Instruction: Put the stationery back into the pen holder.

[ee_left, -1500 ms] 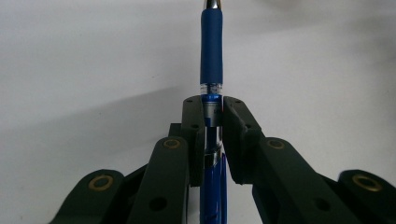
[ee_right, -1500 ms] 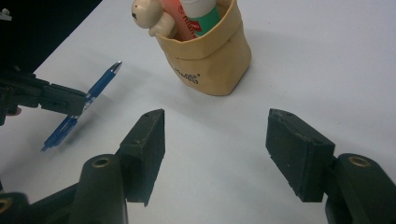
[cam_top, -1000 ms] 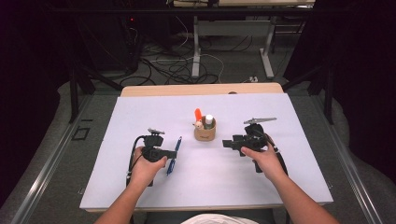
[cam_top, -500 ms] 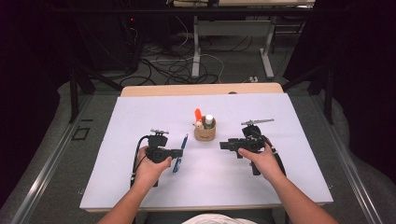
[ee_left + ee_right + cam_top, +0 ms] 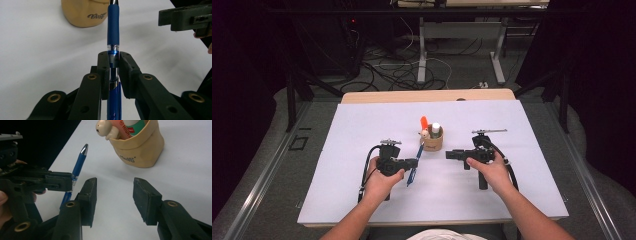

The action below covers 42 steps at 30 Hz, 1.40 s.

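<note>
A blue pen point(image 5: 113, 27) stands between my left gripper's point(image 5: 113, 58) jaws, which are shut on its clear barrel, silver tip pointing away. In the high view the left gripper point(image 5: 415, 161) holds the pen point(image 5: 413, 174) just left of a tan cup point(image 5: 432, 142). The cup point(image 5: 140, 150) holds an orange marker, a white figure and a green-labelled tube. My right gripper point(image 5: 115, 190) faces the left one point(image 5: 71, 181) and the pen point(image 5: 79, 162). Its jaws have just been closing but stand apart with nothing between them. From above, the right gripper point(image 5: 448, 154) sits right of the pen, below the cup.
A white sheet point(image 5: 522, 200) covers the wooden table point(image 5: 387, 96). Cables and desk legs lie on the dark floor beyond the far edge. The right gripper's body point(image 5: 185, 17) sits close at the upper right of the left gripper view.
My left gripper has carried the blue pen to the right, closer to the cup and the right gripper. The right hand has kept about the same place.
</note>
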Motion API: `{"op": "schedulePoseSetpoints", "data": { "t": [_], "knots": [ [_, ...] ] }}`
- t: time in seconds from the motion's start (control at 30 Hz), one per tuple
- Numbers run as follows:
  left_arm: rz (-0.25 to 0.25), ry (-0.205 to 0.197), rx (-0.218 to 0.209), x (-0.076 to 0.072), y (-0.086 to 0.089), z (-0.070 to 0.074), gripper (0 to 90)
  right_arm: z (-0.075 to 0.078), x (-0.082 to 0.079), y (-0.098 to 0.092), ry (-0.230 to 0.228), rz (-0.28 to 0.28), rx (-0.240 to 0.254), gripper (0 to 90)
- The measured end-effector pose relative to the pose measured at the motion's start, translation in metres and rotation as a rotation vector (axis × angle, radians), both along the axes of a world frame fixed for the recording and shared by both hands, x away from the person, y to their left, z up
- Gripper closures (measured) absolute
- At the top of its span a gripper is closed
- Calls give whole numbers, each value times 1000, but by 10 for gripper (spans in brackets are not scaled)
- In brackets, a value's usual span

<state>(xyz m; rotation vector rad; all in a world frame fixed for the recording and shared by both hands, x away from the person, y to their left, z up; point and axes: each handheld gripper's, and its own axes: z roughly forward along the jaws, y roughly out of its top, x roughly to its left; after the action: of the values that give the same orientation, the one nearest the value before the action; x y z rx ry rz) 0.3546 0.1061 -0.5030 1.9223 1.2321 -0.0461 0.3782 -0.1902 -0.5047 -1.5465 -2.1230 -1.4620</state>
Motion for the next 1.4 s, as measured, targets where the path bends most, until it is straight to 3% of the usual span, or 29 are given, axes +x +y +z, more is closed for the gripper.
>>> {"op": "schedulePoseSetpoints", "data": {
  "t": [0.3, 0.37, 0.83, 1.4],
  "knots": [
    [-18, -34, -26, 1, -13, 2, 794, -1, -1, 1, 38, -11, 65, 590],
    [-22, -33, -19, 1, -16, 2, 795, -2, 0, 2, 48, -17, 93, 602],
    [-57, -39, -26, 2, -34, 1, 794, -3, 7, 7, 128, -23, 163, 657],
    [-102, -26, -34, -7, -51, -7, 794, -13, 6, 9, 175, -19, 174, 678]
  ]
}}
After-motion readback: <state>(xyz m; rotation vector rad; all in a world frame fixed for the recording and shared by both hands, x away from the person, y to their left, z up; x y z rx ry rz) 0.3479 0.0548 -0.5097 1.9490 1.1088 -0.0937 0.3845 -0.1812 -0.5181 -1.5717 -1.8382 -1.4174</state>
